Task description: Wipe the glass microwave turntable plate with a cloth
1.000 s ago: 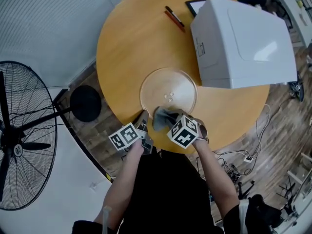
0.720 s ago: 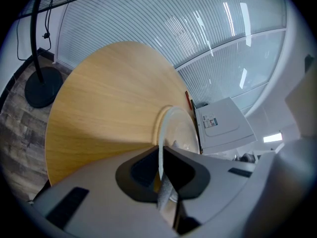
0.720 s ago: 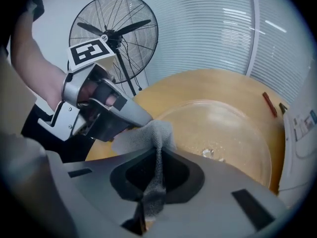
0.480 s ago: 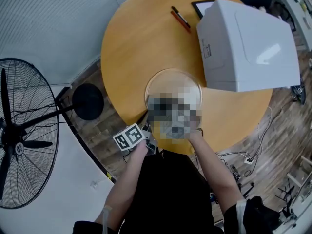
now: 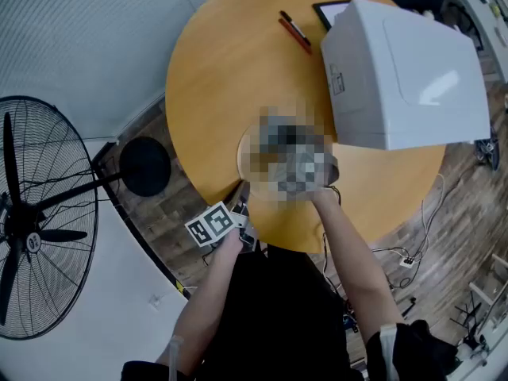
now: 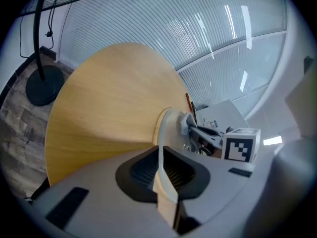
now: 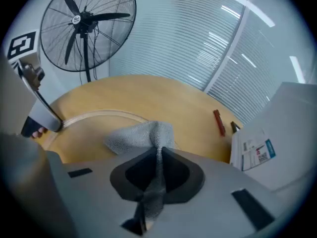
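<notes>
Microwave (image 5: 405,78) sits on round table (image 5: 222,78) — two pens (image 5: 294,30) just left of it, plate (image 5: 240,155) rim near its front-left corner. Left gripper (image 5: 236,210) further down-left of microwave, fan (image 5: 40,228) well left, on floor.

No lettering is coming through clearly enough to read. The white microwave (image 7: 292,123) is carrying a printed label (image 7: 256,150) with a blue mark on its side, but its print is showing too small and blurred.
</notes>
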Motion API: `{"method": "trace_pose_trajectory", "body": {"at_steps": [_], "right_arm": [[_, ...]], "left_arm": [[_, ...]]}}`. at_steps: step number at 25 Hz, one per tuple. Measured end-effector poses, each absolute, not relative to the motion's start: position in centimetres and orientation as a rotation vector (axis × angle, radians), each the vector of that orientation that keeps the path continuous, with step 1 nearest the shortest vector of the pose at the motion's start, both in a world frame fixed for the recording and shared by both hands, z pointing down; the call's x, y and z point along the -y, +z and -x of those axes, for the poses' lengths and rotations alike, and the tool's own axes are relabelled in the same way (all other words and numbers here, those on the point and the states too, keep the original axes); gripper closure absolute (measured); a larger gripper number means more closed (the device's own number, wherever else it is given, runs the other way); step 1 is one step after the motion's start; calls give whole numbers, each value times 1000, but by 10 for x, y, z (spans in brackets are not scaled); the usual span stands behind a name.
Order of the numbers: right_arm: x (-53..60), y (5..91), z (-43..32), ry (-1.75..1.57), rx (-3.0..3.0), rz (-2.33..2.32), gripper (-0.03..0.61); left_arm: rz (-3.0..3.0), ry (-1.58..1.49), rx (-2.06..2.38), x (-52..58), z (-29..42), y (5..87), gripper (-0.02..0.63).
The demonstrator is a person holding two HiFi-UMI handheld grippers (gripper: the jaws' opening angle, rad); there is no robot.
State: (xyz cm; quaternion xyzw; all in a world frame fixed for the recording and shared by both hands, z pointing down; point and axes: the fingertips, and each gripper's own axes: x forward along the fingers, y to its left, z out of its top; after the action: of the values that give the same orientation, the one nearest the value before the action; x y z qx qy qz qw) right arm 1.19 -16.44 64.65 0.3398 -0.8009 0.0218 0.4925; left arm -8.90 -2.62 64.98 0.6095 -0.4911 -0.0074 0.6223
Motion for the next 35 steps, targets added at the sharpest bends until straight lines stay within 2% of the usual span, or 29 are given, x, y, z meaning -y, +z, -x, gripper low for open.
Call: {"method": "trace_pose_trajectory", "body": {"at_steps": [8, 15, 25, 29, 35], "right_arm": [[166, 645, -59, 69, 1795, -1072, 568], [116, 643, -13, 84, 1893, -998, 568], [41, 642, 45, 106, 2207, -505, 560], [33, 644, 23, 69, 2227, -375, 548], [87, 645, -52, 61, 2081, -723, 554]], "left_arm": [[-1401, -16, 1126, 27, 88, 650, 591], [-1404, -14, 1124, 26, 89, 650, 591], [-1401, -10, 1126, 26, 89, 651, 591], [-1402, -10, 1127, 26, 89, 651, 591], [-1407, -8, 1127, 26, 89, 651, 591]]}}
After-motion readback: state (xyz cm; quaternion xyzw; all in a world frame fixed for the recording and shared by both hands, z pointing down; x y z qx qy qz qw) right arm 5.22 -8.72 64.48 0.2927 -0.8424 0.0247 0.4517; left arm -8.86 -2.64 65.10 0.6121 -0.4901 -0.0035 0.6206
